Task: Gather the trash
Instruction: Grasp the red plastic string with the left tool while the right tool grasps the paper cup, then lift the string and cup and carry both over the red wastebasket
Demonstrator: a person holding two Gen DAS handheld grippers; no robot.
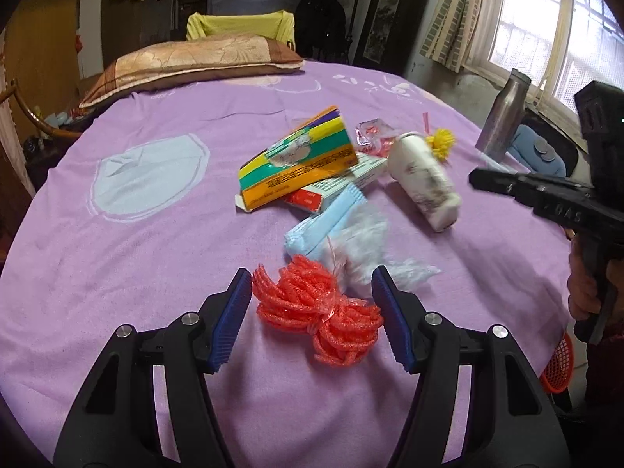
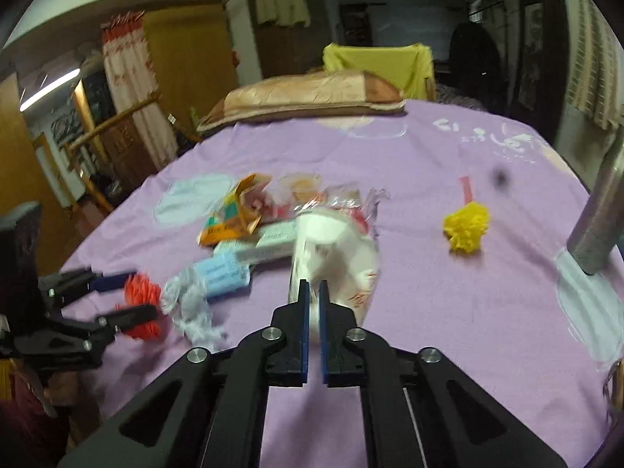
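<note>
A red foam net lies on the purple bed sheet. My left gripper is shut on the net, a blue pad against each side; the right wrist view shows the same grip by the left gripper. My right gripper is shut, its pads nearly together. A blurred white cup lies tipped just past its tips. In the left wrist view the right gripper shows a sliver of sheet before the cup. I see no hold on the cup.
Behind the net lies a pile: a blue face mask, crumpled clear plastic, a colourful box, a red-and-white box. A yellow pompom, a metal bottle, a pillow and a red basket are around.
</note>
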